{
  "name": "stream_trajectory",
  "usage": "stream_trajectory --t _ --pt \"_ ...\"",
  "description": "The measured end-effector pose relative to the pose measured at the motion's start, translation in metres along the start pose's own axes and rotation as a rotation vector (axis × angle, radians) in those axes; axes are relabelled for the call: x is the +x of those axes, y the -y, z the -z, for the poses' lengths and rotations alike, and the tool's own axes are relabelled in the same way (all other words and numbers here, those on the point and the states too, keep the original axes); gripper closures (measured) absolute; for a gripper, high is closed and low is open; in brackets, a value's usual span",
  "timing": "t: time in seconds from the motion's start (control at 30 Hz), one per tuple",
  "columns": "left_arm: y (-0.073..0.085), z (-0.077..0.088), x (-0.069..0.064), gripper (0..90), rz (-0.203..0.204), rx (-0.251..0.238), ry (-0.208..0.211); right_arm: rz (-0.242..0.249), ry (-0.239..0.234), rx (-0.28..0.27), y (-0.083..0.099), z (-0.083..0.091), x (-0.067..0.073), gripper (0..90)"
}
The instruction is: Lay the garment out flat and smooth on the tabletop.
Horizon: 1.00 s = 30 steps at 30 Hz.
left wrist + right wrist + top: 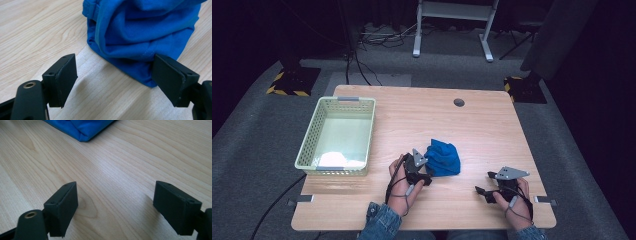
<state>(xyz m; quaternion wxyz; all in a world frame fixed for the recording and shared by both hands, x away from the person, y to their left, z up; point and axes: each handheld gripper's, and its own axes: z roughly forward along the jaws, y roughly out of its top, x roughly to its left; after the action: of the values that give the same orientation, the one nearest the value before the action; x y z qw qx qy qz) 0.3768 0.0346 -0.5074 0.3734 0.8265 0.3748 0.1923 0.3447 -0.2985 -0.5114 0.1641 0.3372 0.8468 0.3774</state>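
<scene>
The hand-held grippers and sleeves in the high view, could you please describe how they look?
Each hand-held gripper is black. The left hand-held gripper and the right hand-held gripper each carry a grey three-cornered plate on top and trail a thin dark cable along the hand. Their jaws end in blocky black pads. Both forearms wear blue denim sleeves.

Your left gripper (424, 172) sat just left of the bunched cloth (443, 157) at mid-table (482, 130), one jaw touching it. Your right gripper (486, 189) rested well apart to its right. The basket (312, 137) stood far left, something pale lying in it.
</scene>
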Motion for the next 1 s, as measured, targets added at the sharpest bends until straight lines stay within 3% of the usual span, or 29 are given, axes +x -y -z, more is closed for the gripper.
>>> stream_trajectory --t 0.1,0.23,0.53,0.77,1.0 --pt "0.0 -0.002 0.0 21.1 0.0 0.02 0.004 -0.001 -0.001 0.0 0.0 0.0 0.0 19.6" --pt "0.0 -0.003 0.0 23.1 0.055 0.034 0.015 -0.001 -0.001 0.002 0.0 0.0 0.0 19.6" --pt "0.0 -0.003 0.0 23.2 0.052 0.035 0.014 -0.027 0.004 -0.001 0.0 0.002 -0.003 16.8" --pt "0.0 -0.003 0.0 23.2 0.052 0.033 0.013 -0.013 -0.001 -0.06 -0.022 0.01 0.003 18.2" --pt "0.0 -0.003 0.0 23.2 0.052 0.033 0.015 0.006 -0.003 -0.085 -0.038 0.011 0.004 20.1"
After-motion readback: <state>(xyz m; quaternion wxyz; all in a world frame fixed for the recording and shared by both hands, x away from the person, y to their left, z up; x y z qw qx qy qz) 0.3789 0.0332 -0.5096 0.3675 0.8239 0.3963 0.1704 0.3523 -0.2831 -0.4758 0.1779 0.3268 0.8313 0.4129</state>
